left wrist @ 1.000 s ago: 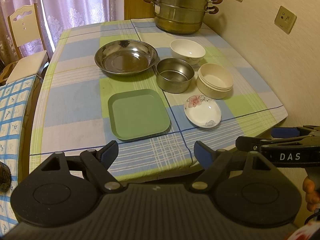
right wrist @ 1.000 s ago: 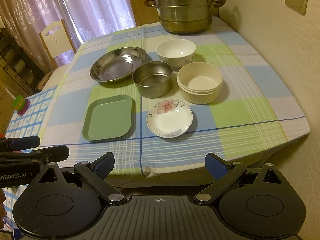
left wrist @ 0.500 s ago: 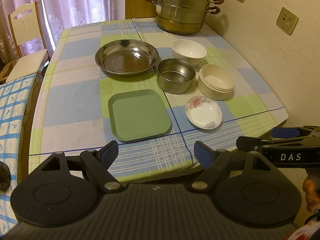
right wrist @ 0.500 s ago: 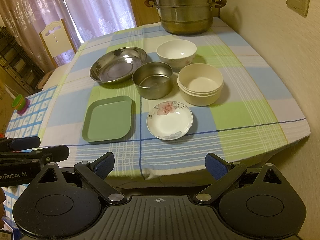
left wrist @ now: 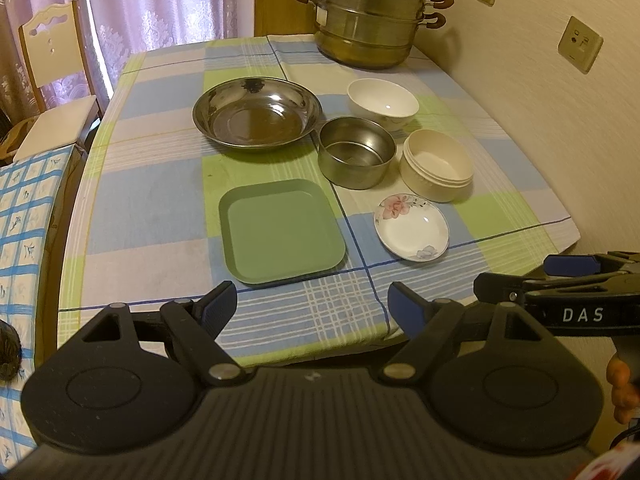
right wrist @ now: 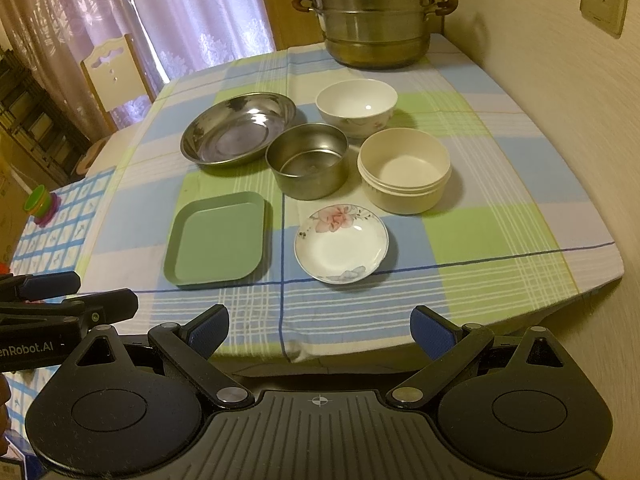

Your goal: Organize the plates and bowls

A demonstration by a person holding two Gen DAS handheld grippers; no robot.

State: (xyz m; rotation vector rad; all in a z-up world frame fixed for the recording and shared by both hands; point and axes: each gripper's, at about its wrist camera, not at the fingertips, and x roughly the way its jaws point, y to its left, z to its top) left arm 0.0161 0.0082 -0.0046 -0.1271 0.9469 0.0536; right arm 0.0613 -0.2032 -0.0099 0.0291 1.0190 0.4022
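On the checked tablecloth lie a green square plate (left wrist: 280,230) (right wrist: 218,238), a small flowered saucer (left wrist: 411,227) (right wrist: 342,243), a wide steel dish (left wrist: 257,112) (right wrist: 238,128), a steel bowl (left wrist: 356,151) (right wrist: 307,160), a cream bowl (left wrist: 437,170) (right wrist: 404,170) and a white bowl (left wrist: 382,102) (right wrist: 356,106). My left gripper (left wrist: 312,308) is open and empty over the table's near edge, before the green plate. My right gripper (right wrist: 320,328) is open and empty before the saucer.
A tall steel steamer pot (left wrist: 370,12) (right wrist: 374,12) stands at the table's far end by the wall. A chair (left wrist: 52,80) stands at the far left. A second table with a blue checked cloth (left wrist: 24,208) is on the left.
Both grippers have moved slightly forward toward the table; the dishes look a little nearer. Nothing on the table has moved.
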